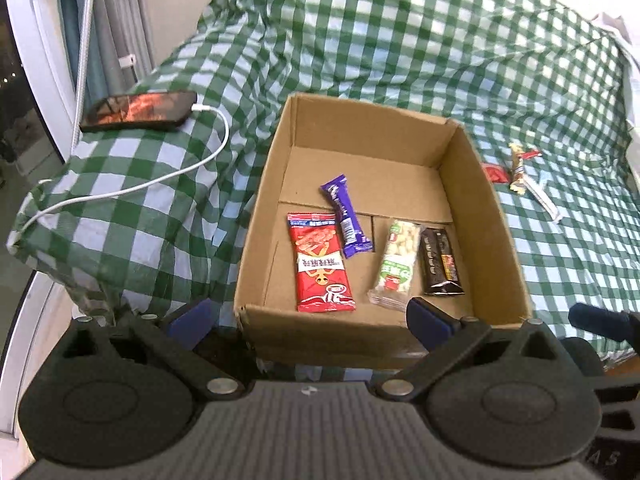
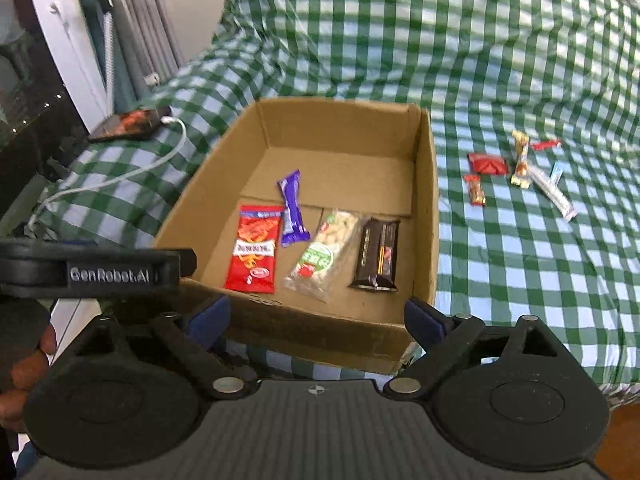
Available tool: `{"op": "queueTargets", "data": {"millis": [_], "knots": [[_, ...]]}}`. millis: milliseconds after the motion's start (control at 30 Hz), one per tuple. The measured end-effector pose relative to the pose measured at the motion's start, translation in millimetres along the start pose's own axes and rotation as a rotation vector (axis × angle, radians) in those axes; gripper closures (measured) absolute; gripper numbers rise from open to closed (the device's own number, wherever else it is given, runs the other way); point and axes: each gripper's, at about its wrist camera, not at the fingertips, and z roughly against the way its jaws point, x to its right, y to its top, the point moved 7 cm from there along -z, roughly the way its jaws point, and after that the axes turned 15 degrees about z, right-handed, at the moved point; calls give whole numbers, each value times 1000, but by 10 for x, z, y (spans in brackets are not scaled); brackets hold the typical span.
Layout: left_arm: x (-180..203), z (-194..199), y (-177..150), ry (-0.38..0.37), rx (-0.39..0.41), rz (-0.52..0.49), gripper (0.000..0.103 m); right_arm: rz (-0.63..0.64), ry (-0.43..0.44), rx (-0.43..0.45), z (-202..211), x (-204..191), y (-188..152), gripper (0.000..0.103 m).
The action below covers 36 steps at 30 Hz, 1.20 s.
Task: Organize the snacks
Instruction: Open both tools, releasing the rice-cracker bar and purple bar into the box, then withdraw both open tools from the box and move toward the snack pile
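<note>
An open cardboard box point(image 1: 484, 200) point(image 2: 428, 216) sits on a green checked cloth. Inside lie a red snack packet point(image 1: 322, 264) point(image 2: 254, 254), a purple bar point(image 1: 346, 216) point(image 2: 292, 208), a clear nut bar with a green label point(image 1: 394, 266) point(image 2: 320, 256) and a dark brown bar point(image 1: 442, 262) point(image 2: 378, 254). My left gripper point(image 1: 308, 320) stands open above the box's near wall, holding nothing. My right gripper point(image 2: 318, 318) is open too, over the same near edge, with nothing between its blue fingertips point(image 2: 424, 320). Several loose snacks point(image 2: 520, 168) point(image 1: 520, 172) lie on the cloth right of the box.
A phone point(image 1: 138, 111) point(image 2: 128, 123) on a white charging cable point(image 1: 132, 188) rests on the cloth to the left. The other gripper's body point(image 2: 92, 268) and a hand point(image 2: 24, 376) fill the right wrist view's left edge. A window frame and curtain stand at far left.
</note>
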Motion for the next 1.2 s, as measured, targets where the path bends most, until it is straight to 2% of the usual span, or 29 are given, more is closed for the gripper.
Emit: {"op": "queueTargets", "data": {"millis": [500, 1200], "knots": [[11, 492, -161, -18, 90, -2, 0, -1, -31, 98, 552, -28, -158, 6], [-14, 598, -209, -17, 103, -2, 0, -1, -33, 117, 670, -59, -208, 6]]}}
